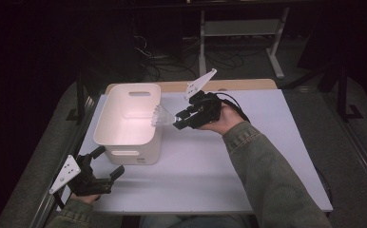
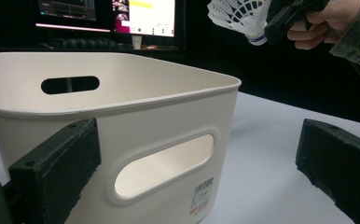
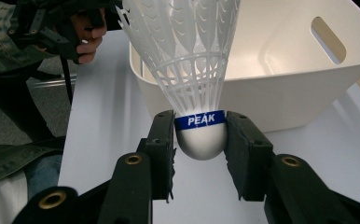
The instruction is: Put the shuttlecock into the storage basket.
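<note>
The right hand-held gripper (image 3: pixel 200 140) clamps a white shuttlecock (image 3: pixel 187 60) by its cork above the white bin's (image 1: pixel 124 142) rim; its skirt top is cropped. The left hand-held gripper (image 1: pixel 106 164) gapes empty on the desk (image 1: pixel 248 156).

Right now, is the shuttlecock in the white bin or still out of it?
Out. The right tongs hold the shuttlecock by its cork, above the white bin's rim; the skirt points toward the bin.

On the bench (image 1: pixel 248 156), the bin (image 1: pixel 130 122) stands toward nine o'clock. The shuttlecock (image 1: pixel 161 116), held in the right gripper (image 1: pixel 180 119), hangs over the bin's three o'clock rim. The left gripper (image 1: pixel 106 164) sits at the bin's seven o'clock, near the bench's front edge.
</note>
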A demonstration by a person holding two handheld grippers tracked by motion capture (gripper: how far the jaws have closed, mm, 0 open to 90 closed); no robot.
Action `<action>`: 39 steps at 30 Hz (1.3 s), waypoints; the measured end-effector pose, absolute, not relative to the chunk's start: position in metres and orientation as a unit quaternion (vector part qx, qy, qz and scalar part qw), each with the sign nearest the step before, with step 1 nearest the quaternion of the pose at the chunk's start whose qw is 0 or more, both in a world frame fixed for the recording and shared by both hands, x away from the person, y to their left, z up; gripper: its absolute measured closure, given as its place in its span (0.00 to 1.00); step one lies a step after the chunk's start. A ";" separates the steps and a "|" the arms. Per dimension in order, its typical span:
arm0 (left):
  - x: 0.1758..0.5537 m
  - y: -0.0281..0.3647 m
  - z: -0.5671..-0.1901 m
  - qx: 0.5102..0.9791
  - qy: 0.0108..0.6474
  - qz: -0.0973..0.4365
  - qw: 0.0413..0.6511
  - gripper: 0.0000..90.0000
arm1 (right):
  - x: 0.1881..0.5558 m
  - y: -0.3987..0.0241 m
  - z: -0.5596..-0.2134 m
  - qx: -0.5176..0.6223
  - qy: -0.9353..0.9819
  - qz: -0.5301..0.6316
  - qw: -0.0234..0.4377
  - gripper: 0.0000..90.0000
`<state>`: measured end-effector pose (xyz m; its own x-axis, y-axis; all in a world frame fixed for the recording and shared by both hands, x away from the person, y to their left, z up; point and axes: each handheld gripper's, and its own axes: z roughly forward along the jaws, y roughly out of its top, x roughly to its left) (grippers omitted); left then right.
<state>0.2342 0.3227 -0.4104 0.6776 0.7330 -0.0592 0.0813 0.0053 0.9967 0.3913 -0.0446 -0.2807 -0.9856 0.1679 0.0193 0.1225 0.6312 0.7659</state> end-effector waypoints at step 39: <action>0.234 0.322 -0.411 0.650 0.313 0.253 0.644 0.00 | 0.401 0.010 -0.272 0.064 0.899 0.433 0.010 0.70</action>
